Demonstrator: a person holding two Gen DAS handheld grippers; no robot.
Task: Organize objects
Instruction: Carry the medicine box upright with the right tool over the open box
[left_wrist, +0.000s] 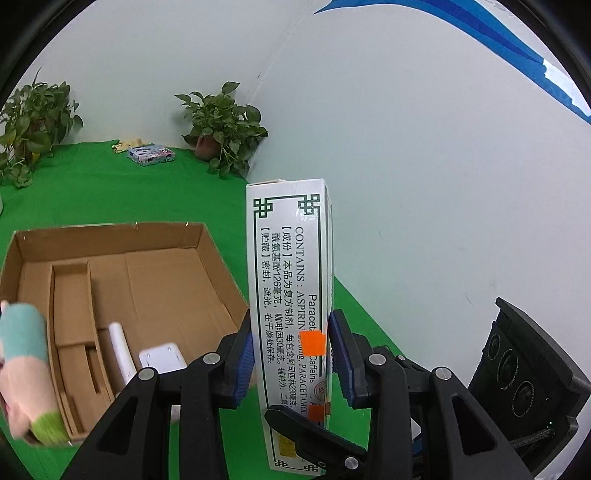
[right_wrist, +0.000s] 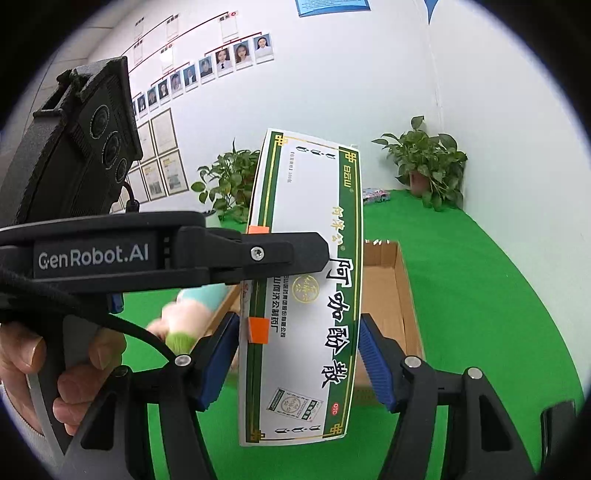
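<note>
A tall white and green medicine box (left_wrist: 290, 295) stands upright in the air above the green table. My left gripper (left_wrist: 291, 354) is shut on its narrow sides. In the right wrist view the same box (right_wrist: 306, 288) shows its broad face, and my right gripper (right_wrist: 299, 354) has its blue pads on both sides of it; whether they press it is unclear. The left gripper's finger (right_wrist: 288, 251) crosses the box there. An open cardboard tray (left_wrist: 122, 280) lies on the table to the left, with white items (left_wrist: 162, 356) inside.
A pastel plush toy (left_wrist: 24, 373) sits at the tray's near left edge. Two potted plants (left_wrist: 221, 125) and a small patterned pack (left_wrist: 151, 154) stand at the back of the green cloth. A white wall borders the table's right side.
</note>
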